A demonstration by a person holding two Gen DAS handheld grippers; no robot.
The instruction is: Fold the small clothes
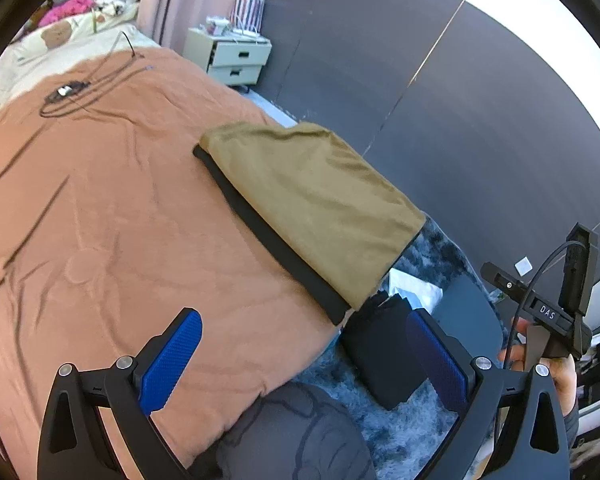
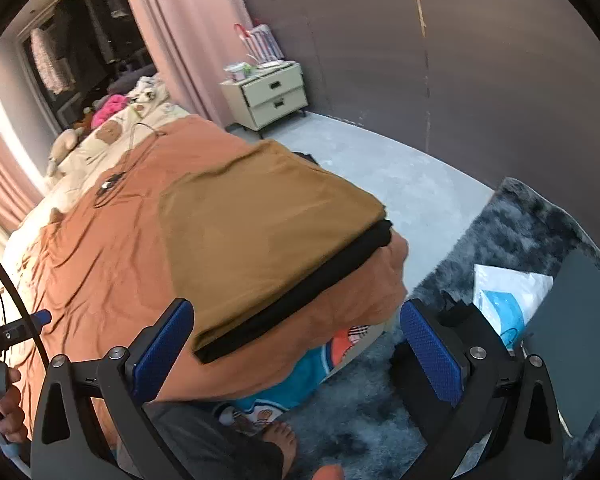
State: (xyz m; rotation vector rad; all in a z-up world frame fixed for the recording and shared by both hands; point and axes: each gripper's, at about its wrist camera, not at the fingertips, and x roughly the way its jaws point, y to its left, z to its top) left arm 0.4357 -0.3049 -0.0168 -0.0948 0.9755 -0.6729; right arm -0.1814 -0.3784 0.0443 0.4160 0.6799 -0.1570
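A folded olive-tan garment with a black waistband lies flat at the corner of the bed, on an orange-brown cover. It also shows in the right wrist view, its black band toward me. My left gripper is open and empty, held above the bed's near edge, short of the garment. My right gripper is open and empty, just in front of the garment's band. The right gripper's body shows at the right in the left wrist view.
A tangled black cable lies on the far part of the cover. A cream bedside drawer unit stands by the dark wall. On the shaggy blue-grey rug are a dark folded item and a white plastic bag. My bare foot is below.
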